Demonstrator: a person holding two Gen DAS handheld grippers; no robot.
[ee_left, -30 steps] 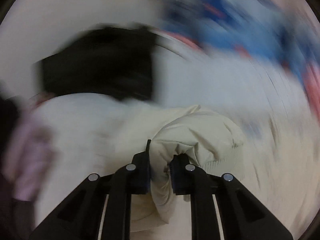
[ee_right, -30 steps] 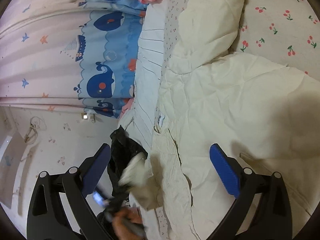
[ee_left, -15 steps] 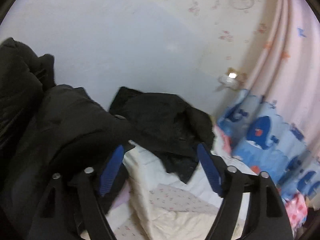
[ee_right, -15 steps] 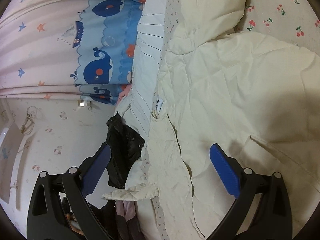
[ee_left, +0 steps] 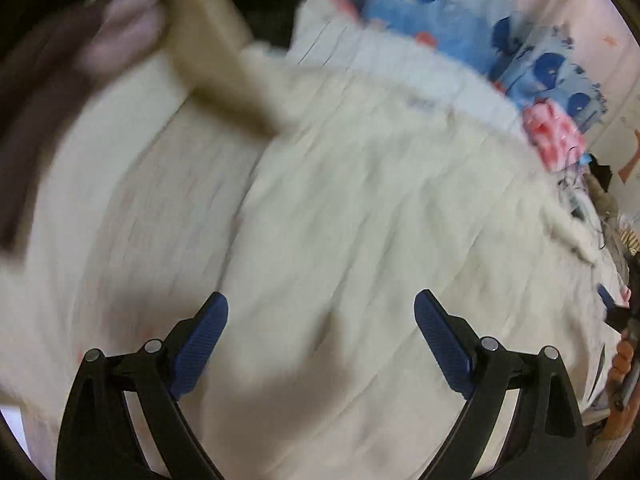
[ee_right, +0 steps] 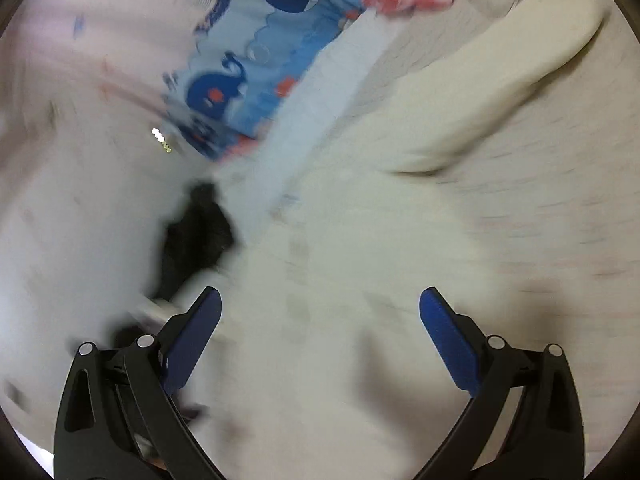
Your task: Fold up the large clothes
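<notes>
Over the cream garment (ee_left: 360, 220), left wrist view: left gripper (ee_left: 320, 340), fingers spread wide after just opening, nothing between them, hanging above the garment's broad middle. One cream sleeve (ee_left: 224, 64) trails up and away from the garment's body toward dark clothing (ee_left: 272, 8). Whale-print curtain (ee_left: 460, 12) and a pink bundle (ee_left: 556, 136) lie beyond the garment's far edge.

Right wrist view, blurred: right gripper (ee_right: 320, 340), fingers likewise spread and empty, above the same garment (ee_right: 400, 280); a sleeve or fold (ee_right: 500, 80) rises beyond it; a dark item (ee_right: 196, 232) sits beside its near edge.

Step judged: between grips, a fold just released. Next move calls for choosing a fresh edge or sleeve to pinch. Containers: none seen.
</notes>
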